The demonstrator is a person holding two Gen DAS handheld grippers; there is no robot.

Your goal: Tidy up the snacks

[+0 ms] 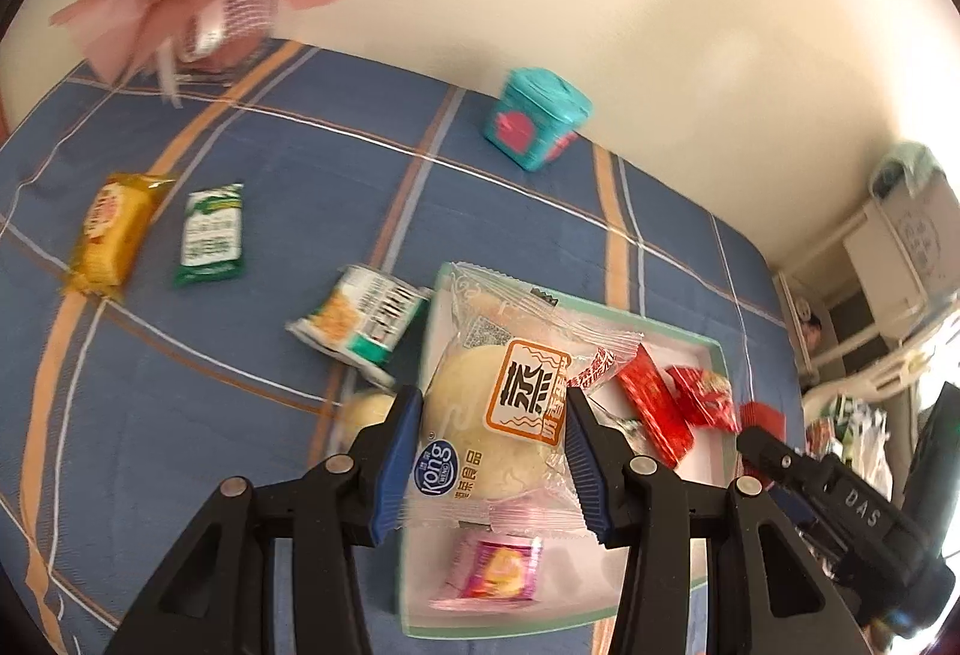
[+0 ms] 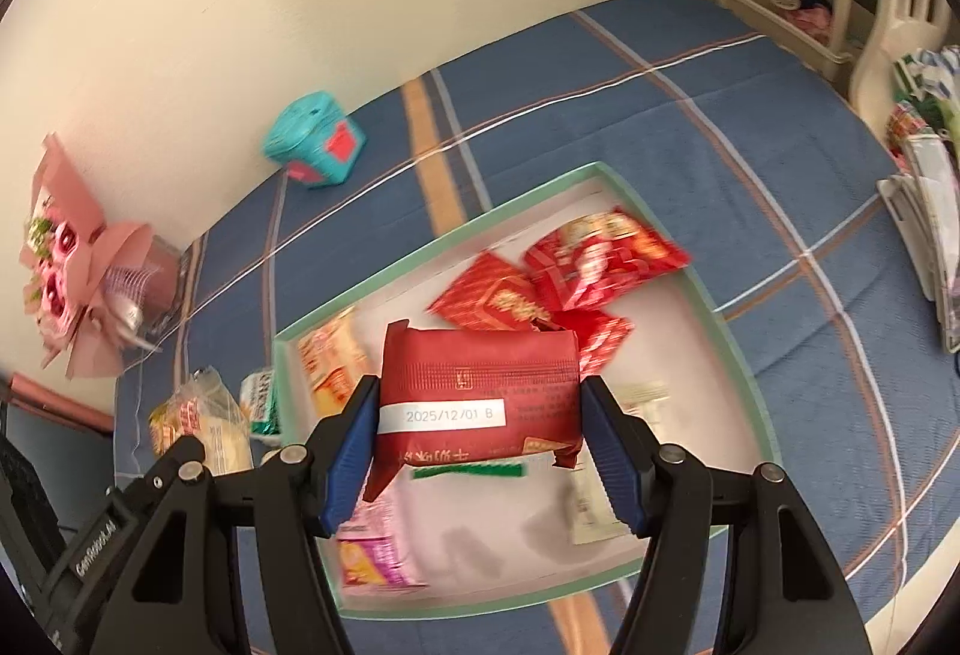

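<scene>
— Blue pads of my left claw (image 1: 489, 460) pinch a clear-wrapped bun (image 1: 495, 415) by its two sides, held above the near-left part of the mint-rimmed tray (image 1: 717, 355).

— And your right?

— My right claw (image 2: 480, 445) is pressed onto a dark red packet (image 2: 480, 391), date strip facing me, hanging over the middle of that tray. Both snacks are up in the air, not resting on anything.

— What's already in there?

— Red wrappers (image 2: 600, 259) piled toward the far side, a pink sachet (image 1: 498, 574) at the near edge, and a few pale ones I can't read through the blur.

— So how do you set these down well?

— I judge the bare white floor sits between the red pile and the pink sachet. I'd lower the bun flat onto that patch before spreading the pads, since its loose film could catch on a pad and drag. The red packet belongs beside its red fellows; I'd ease it down near them without landing on top.

— Anything left outside?

— Yes: a yellow packet (image 1: 111, 232), a green one (image 1: 213, 232) and a small can-printed pouch (image 1: 363, 319) lie on the blue plaid bed (image 1: 270, 163), the pouch just beside the tray's left wall.
</scene>
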